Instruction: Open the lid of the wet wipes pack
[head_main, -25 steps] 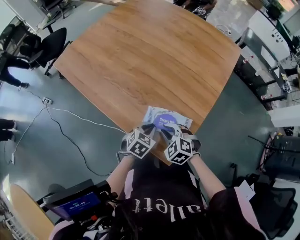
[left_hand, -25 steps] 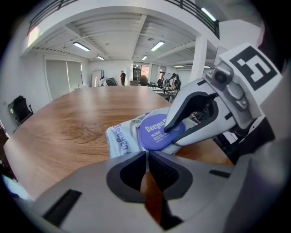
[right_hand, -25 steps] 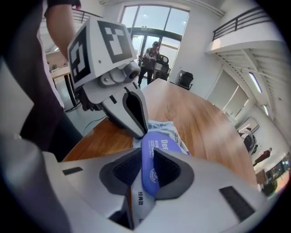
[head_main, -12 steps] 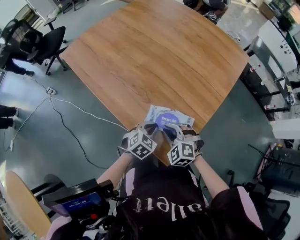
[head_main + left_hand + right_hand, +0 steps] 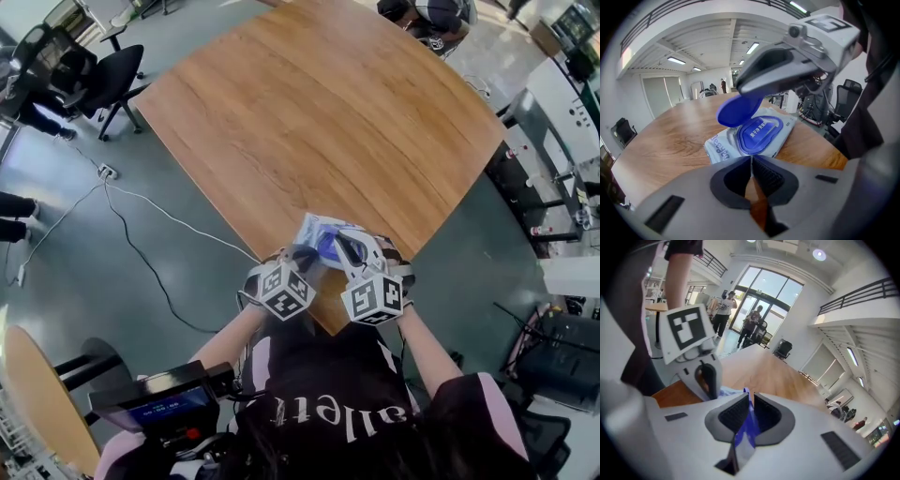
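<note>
The wet wipes pack (image 5: 316, 231) lies at the near corner of the wooden table (image 5: 319, 112). Seen from the left gripper view, the pack (image 5: 723, 146) is white with a blue oval frame (image 5: 758, 135). Its round blue lid (image 5: 736, 108) stands tilted up off that frame. My right gripper (image 5: 751, 401) is shut on the lid (image 5: 746, 430), whose edge shows between the jaws. In the head view the right gripper (image 5: 345, 247) hangs over the pack. My left gripper (image 5: 751, 161) is shut with nothing in it, just short of the pack's near edge, and the left gripper (image 5: 306, 255) sits beside the right one.
The table's corner edge (image 5: 330, 323) lies right under both grippers. A black office chair (image 5: 117, 70) and a white floor cable (image 5: 159, 220) are to the left. A device with a lit screen (image 5: 169, 412) is by the person's lap. Desks and equipment (image 5: 562, 103) stand on the right.
The blue lid lay flat on the pack before; now the right gripper holds it and has raised it open. The left gripper has stayed at the pack's near edge.
</note>
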